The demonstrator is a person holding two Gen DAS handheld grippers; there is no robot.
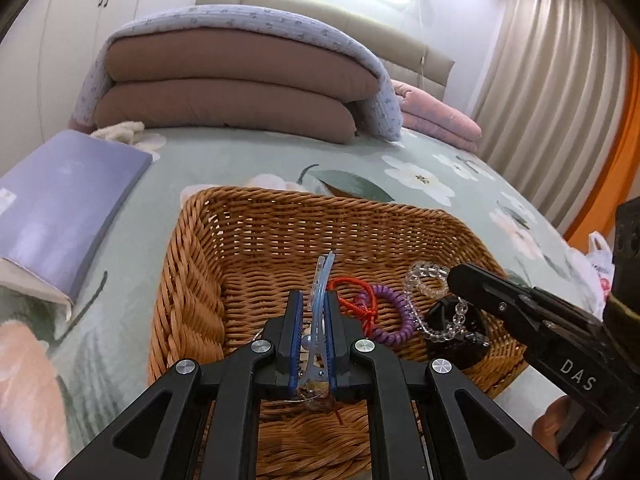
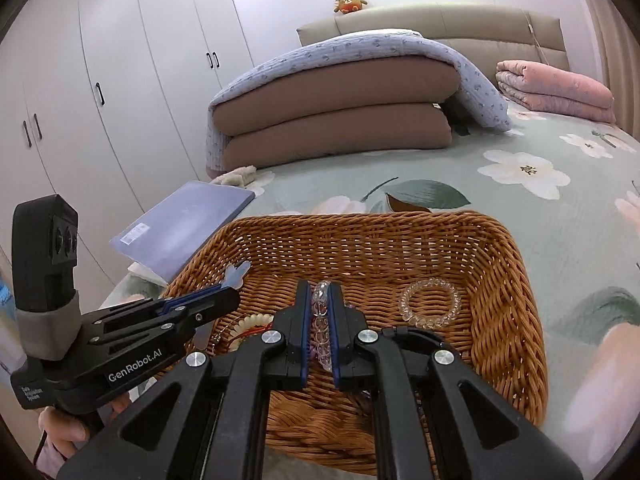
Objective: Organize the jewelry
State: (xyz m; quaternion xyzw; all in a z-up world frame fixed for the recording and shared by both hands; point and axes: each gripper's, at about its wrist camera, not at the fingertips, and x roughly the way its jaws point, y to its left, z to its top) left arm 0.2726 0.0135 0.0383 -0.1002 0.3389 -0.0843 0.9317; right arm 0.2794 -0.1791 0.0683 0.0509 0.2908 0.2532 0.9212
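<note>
A wicker basket (image 1: 248, 240) (image 2: 516, 280) sits on the bed. My left gripper (image 1: 311, 300) is shut on a light blue hair clip (image 1: 320, 280) over the basket; it also shows in the right wrist view (image 2: 224, 292) with the clip's tip (image 2: 236, 274) sticking out. My right gripper (image 2: 320, 300) is shut on a clear bead bracelet (image 2: 320, 320), seen hanging from it in the left wrist view (image 1: 452, 316). In the basket lie a red cord (image 1: 352, 300), a purple coil tie (image 1: 394, 312), a clear coil tie (image 2: 430, 306) and a black item (image 1: 452, 336).
A purple book (image 1: 68, 200) (image 2: 188, 228) lies left of the basket. Folded brown and blue quilts (image 1: 232, 92) and a pink quilt (image 2: 556, 88) are piled at the bed's far end. White wardrobes (image 2: 100, 80) stand at left, curtains (image 1: 552, 100) at right.
</note>
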